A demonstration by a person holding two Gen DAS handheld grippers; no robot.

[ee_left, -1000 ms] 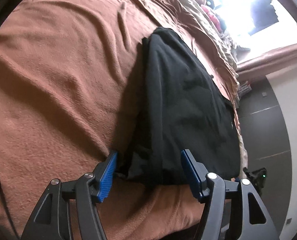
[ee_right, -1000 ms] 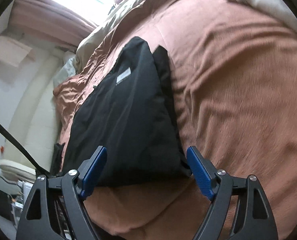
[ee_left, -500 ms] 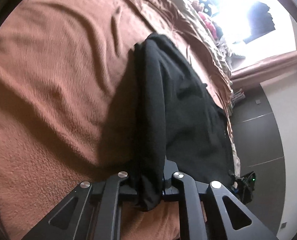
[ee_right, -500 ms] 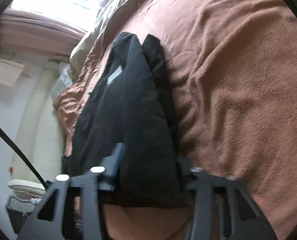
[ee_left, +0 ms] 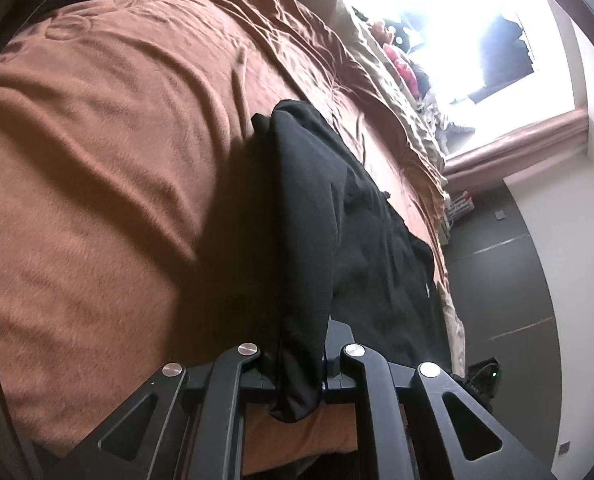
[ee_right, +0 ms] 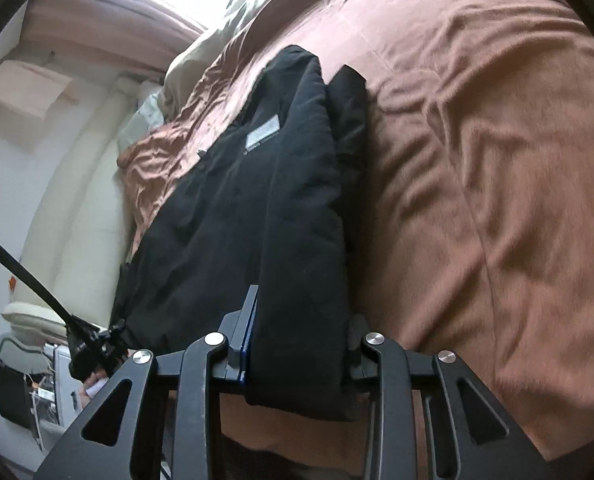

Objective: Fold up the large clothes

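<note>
The black garment [ee_left: 361, 240] lay stretched along the brown blanket [ee_left: 109, 168] of the bed, running from the near edge away toward the bright window [ee_left: 485, 40], its bulk already doubled into a long narrow band. Each of the tongs had bitten onto a near corner: the left tongs [ee_left: 297, 376] were pinched tight on a gathered fold of the cloth, which bunched and hung just past the jaws, and the right tongs [ee_right: 297, 364] were closed on a thicker, padded fold at the other near corner. Holding both corners at once seemed meant to keep the near hem level, so that the whole end could be carried over toward the far end without twisting. A pale label [ee_right: 263, 136] showed on the upper face in the right view, which suggested an inner side lay upward. A second dark flap [ee_right: 351, 120] lay just beside the main band on the right, and I judged it might slip loose in the lift.
</note>
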